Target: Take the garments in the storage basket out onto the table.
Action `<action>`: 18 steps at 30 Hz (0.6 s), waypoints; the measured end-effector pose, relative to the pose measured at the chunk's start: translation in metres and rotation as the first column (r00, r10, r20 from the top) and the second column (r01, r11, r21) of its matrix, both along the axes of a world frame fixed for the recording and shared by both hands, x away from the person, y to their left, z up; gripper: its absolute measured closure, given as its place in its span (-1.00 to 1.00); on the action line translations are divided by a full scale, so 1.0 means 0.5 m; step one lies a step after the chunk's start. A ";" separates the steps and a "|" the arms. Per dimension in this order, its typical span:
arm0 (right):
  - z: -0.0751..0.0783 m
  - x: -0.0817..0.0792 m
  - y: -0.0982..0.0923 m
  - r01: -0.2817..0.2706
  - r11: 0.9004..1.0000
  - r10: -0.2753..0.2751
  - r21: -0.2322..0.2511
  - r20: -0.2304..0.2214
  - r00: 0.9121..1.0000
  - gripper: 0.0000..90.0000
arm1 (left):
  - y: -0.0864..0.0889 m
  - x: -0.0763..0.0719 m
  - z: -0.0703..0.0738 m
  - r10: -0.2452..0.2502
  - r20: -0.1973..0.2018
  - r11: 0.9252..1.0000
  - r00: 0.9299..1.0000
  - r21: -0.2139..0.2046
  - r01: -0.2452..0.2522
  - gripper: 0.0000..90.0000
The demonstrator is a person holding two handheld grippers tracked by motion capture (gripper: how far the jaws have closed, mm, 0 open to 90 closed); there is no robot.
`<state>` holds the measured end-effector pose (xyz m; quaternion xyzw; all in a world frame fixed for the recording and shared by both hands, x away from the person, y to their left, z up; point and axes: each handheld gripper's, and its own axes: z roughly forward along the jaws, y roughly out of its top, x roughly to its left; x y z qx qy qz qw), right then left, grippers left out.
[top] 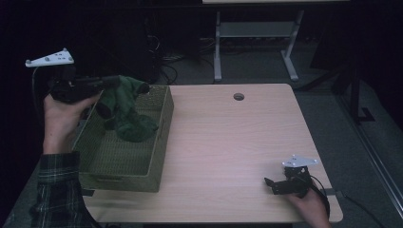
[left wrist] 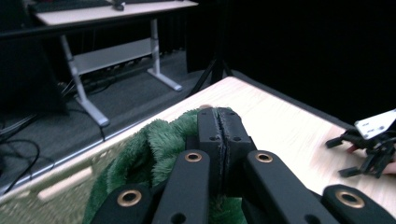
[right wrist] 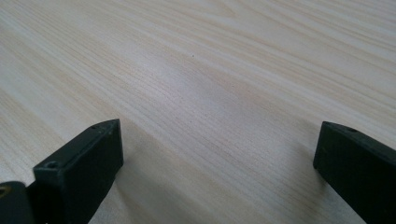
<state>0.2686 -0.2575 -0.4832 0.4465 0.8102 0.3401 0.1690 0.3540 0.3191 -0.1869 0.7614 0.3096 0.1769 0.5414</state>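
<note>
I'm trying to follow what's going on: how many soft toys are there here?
1. A green plush toy hangs over the woven basket at the table's left, pinched in the left claw. The basket floor looks bare, though its near wall may hide something.

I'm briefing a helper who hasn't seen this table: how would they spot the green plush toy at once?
Start at the light wooden table, then go to the woven green basket on its left edge. The green plush toy hangs over the basket's far end, pinched in the left gripper. It is the one soft, furry thing there, a darker green than the basket.
</note>
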 end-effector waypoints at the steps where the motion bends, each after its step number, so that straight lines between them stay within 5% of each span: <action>1: 0.000 0.000 0.000 0.000 1.000 0.000 0.000 0.000 1.000 -0.97 | -0.005 -0.001 0.005 -0.006 0.006 1.000 1.000 -0.004 0.006 0.98; 18: 0.000 0.000 0.000 -0.001 1.000 0.001 0.000 0.000 1.000 -0.97 | -0.121 -0.011 0.035 -0.131 0.042 0.991 0.991 -0.020 0.132 0.97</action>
